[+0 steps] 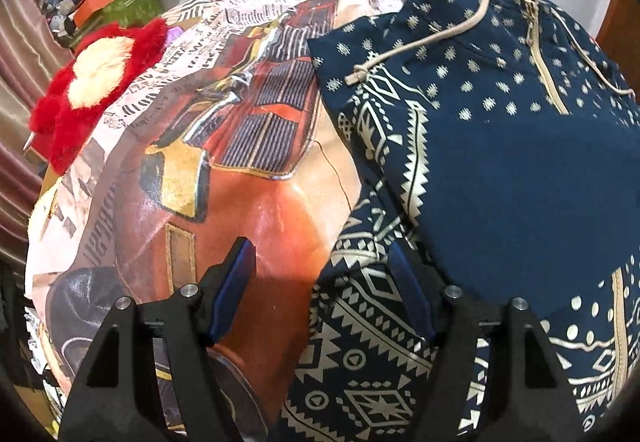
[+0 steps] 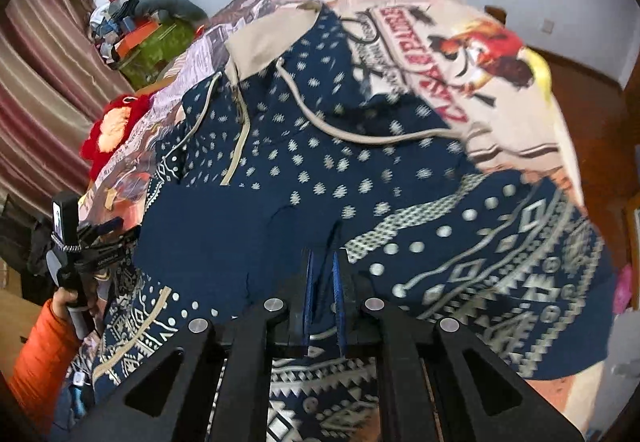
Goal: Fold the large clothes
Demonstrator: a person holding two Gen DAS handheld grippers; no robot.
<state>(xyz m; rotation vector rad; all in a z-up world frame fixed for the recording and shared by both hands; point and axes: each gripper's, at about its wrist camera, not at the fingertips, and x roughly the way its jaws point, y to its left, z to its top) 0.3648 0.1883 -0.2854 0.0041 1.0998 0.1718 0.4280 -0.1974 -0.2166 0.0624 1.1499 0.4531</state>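
Observation:
A navy hoodie with cream patterns, a zip and drawstrings lies spread on the bed, and a plain navy flap of it is folded over the patterned part. My left gripper stands open just above the hoodie's left edge: one finger is over the bedsheet, the other over the patterned cloth, and nothing is pinched. In the right wrist view the hoodie fills the middle. My right gripper is shut on a fold of its navy cloth, with a crease running up from the tips. The left gripper shows at the far left, held by a hand in an orange sleeve.
A printed bedsheet with newspaper and car pictures covers the bed. A red and cream plush toy lies at its left edge. Behind it are a cluttered pile with an orange box, striped curtains and a white wall.

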